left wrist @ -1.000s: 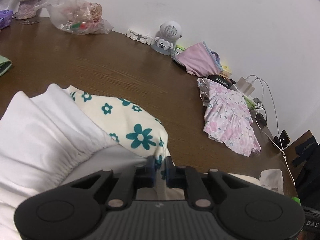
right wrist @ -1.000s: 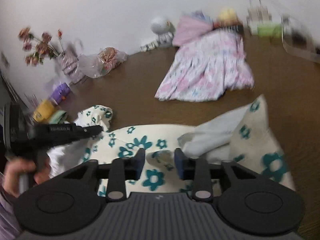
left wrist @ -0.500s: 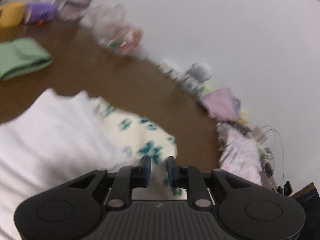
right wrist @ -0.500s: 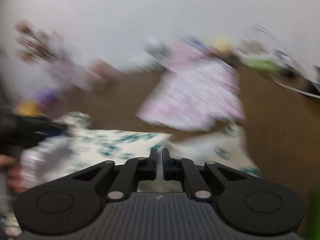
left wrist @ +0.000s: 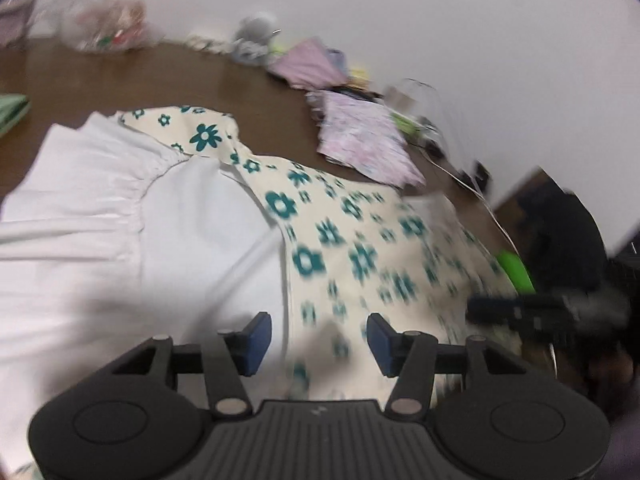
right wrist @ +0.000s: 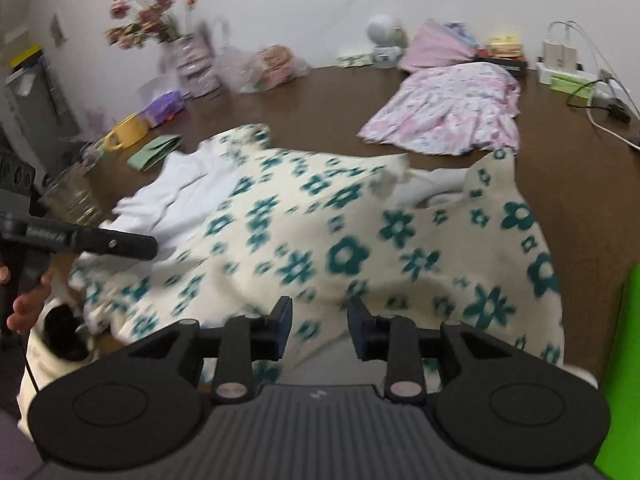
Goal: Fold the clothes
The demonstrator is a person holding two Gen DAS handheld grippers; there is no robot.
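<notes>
From your left wrist: your left gripper (left wrist: 318, 338) has its jaws opening, blue pads apart, and nothing pinched between them. The flowered dress (left wrist: 360, 248) lies under and ahead of the pads, cream with teal flowers, with its white lining (left wrist: 132, 216) turned out toward the left of the picture. It's spread on the brown table (left wrist: 120, 72). Watch that seam where print meets lining: if you reach in now and close without looking, you could catch only the top layer and drag the fold crooked. Your other gripper shows as a dark bar low on the right, blurred. Reach across and the two tools could knock together.

From your right wrist: your right gripper (right wrist: 319, 326) is opening too, a clear gap between the pads and no cloth clamped; the dress (right wrist: 340, 240) sits just past the fingertips, hem bunched at the near edge. The fabric looks soft and loose, so I'd expect it to slump or unfold once let go. A pink dress (right wrist: 448, 116) lies well apart toward the wall, so no trouble there. A glass jar (right wrist: 72, 196) stands near the dress's left edge, beside your left gripper (right wrist: 92, 242). A wide sweep of cloth could tip it. Much of the print is blurred here, so exact edges are hard to call.
</notes>
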